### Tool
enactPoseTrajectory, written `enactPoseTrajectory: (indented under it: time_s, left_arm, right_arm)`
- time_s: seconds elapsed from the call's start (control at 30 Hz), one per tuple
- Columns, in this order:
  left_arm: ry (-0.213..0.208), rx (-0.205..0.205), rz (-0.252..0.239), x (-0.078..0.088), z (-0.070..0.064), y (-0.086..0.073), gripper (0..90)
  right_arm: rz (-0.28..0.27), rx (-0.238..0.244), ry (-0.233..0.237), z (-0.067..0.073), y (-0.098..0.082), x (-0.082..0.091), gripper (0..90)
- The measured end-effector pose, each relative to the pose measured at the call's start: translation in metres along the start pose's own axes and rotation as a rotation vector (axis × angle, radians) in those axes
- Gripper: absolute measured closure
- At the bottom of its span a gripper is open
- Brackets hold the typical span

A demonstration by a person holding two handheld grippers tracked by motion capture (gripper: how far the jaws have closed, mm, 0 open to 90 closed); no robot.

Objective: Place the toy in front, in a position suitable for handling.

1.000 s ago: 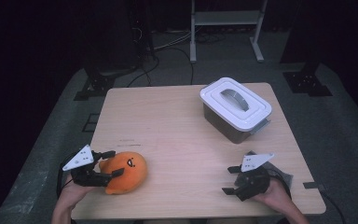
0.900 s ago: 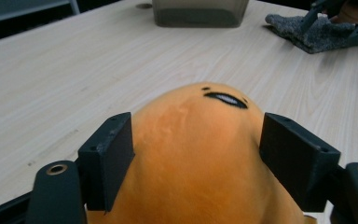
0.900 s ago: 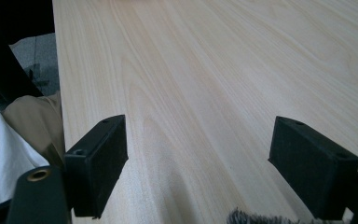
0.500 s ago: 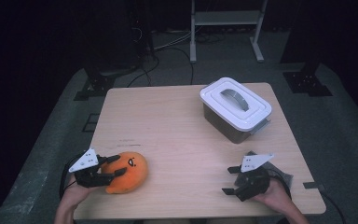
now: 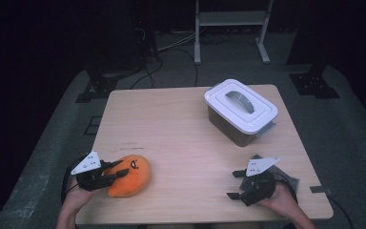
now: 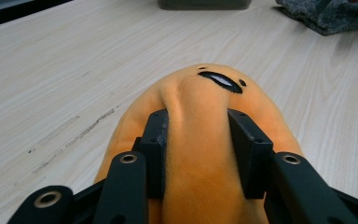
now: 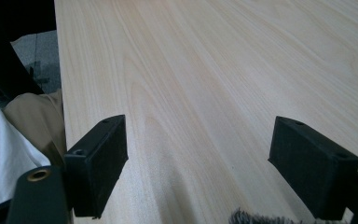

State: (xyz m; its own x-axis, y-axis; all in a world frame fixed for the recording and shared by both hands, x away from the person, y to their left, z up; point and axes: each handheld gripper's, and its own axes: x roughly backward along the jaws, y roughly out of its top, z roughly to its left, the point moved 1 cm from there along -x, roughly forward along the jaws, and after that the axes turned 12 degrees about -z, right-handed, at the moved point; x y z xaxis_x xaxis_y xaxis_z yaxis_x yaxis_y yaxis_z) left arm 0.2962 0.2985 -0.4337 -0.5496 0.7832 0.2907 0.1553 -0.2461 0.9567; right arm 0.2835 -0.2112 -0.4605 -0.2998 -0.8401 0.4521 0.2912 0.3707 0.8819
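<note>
Lengthwise, the orange plush (image 6: 200, 140) lies along the left gripper's (image 6: 200, 154) pinching fingers, face pointing away.

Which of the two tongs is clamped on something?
The left tongs: their pads squeeze the orange plush toy, denting it. The right tongs stand wide open over bare table.

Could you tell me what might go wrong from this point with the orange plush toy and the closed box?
The left tool has just been closing and pinches only a fold of the orange plush toy, so it may slip or sag when lifted. The white lid is on the box, so the toy cannot go in yet. The right tool stands open on the table.
</note>
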Motion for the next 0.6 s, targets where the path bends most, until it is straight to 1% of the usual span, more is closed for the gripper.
enactPoseTrajectory:
  time_s: [0.13, 0.17, 0.2, 0.27, 0.6]
  left_arm:
    - [0.0, 0.005, -0.005, 0.0, 0.0002, 0.0017, 64.5]
    - [0.0, 0.009, -0.004, -0.0001, 0.0005, 0.0028, 64.6]
    - [0.005, 0.022, -0.009, -0.0002, 0.0009, 0.0035, 64.5]
    - [0.008, 0.025, -0.012, 0.0002, 0.0014, 0.0052, 64.5]
    - [0.0, 0.022, -0.025, -0.0006, -0.0004, 0.0093, 67.6]
  right_arm:
    - [-0.002, 0.0, 0.0, 0.0001, 0.0002, 0.0005, 17.9]
    - [-0.002, -0.001, 0.0, 0.0, 0.0002, 0.0007, 17.9]
    - [-0.003, -0.002, 0.0, -0.0001, 0.0001, 0.0009, 17.9]
    - [-0.006, -0.004, 0.001, -0.0006, 0.0, 0.0014, 17.9]
    - [-0.008, -0.005, 0.002, -0.001, 0.0, 0.0017, 17.9]
